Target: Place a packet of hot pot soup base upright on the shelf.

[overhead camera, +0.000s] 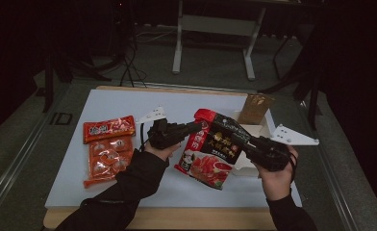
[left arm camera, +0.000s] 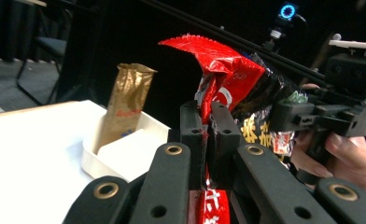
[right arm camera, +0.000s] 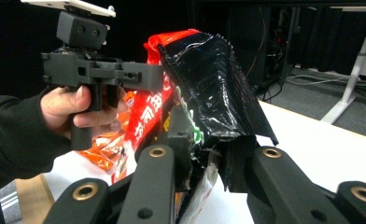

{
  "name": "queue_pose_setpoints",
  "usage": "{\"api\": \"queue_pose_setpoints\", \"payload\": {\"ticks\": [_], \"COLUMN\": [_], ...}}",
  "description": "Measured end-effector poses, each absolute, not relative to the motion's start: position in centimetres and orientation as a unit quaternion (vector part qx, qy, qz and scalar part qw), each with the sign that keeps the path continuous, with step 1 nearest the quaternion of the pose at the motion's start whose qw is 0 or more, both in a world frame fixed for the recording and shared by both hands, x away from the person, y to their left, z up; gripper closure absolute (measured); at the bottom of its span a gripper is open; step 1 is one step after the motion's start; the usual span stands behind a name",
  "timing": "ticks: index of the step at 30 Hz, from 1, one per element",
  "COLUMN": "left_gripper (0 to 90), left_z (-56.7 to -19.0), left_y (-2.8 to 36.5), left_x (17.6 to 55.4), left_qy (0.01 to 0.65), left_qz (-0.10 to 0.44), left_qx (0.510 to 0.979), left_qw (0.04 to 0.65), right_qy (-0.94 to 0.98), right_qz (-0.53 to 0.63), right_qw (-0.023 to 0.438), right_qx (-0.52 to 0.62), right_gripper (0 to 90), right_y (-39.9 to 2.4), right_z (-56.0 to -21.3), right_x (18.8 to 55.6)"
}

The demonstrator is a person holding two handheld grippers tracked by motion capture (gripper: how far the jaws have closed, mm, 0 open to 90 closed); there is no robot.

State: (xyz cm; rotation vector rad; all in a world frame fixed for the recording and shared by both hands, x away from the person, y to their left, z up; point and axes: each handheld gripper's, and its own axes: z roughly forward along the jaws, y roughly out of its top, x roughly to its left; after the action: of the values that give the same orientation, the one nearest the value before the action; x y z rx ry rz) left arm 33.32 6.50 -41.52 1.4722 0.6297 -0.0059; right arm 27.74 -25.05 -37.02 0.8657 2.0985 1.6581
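Clearly both grippers are clamped on one thing: the left gripper (overhead camera: 196,127) has its jaws pinched narrow on the red edge of the pouch (overhead camera: 210,149), and the right gripper (overhead camera: 232,134) bites the black side of the same pouch near its top, jaws closed onto a fold of foil. In the left gripper view the left gripper (left arm camera: 207,122) shows the red film squeezed flat between its jaws, with the pouch (left arm camera: 237,79) rising crumpled above them. In the right gripper view the right gripper (right arm camera: 204,140) grips a bent black flap of the pouch (right arm camera: 209,88).

The pouch hangs between the two, lifted off the table (overhead camera: 129,103) at its top, its lower end resting or nearly resting on the white surface in front of the tray (overhead camera: 254,130). A gold bag (overhead camera: 255,109) stands upright in that tray.

My worry is the pull. If the hands draw apart too hard, the film may tear raggedly and spill what is inside; if either grip is shallow, the slick foil could slide out and the pouch drop. Swinging it right could knock the gold bag over.

The pouch is glossy, red and black, creased, with yellow print and a picture of red soup. Orange packets (overhead camera: 108,147) lie well apart at the left.
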Motion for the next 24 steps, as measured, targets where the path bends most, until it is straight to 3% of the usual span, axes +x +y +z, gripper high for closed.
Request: {"api": "queue_pose_setpoints", "payload": {"ticks": [4,9,15,24], "left_gripper": [84.6,75.1,47.1,13.4], "left_z": [-41.4,-41.0,-40.3,-40.3], "left_y": [6.7,6.6,6.5,6.9], "left_x": [33.5,33.4,33.0,32.1], "left_qy": [0.273,0.261,0.261,0.272], "left_qz": [-0.010,-0.008,0.046,0.072], "left_qx": [0.665,0.674,0.694,0.716], "left_qw": [0.695,0.691,0.670,0.639], "right_qy": [0.737,0.736,0.740,0.734], "right_qz": [0.582,0.589,0.584,0.590], "right_qw": [0.163,0.161,0.172,0.187], "right_qx": [0.300,0.293,0.285,0.280], "right_gripper": [77.4,77.5,77.6,77.4], "right_y": [-25.1,-25.3,-25.6,-26.4], "right_z": [-36.5,-35.9,-35.4,-34.2], "right_x": [27.7,27.6,27.6,27.8]}}
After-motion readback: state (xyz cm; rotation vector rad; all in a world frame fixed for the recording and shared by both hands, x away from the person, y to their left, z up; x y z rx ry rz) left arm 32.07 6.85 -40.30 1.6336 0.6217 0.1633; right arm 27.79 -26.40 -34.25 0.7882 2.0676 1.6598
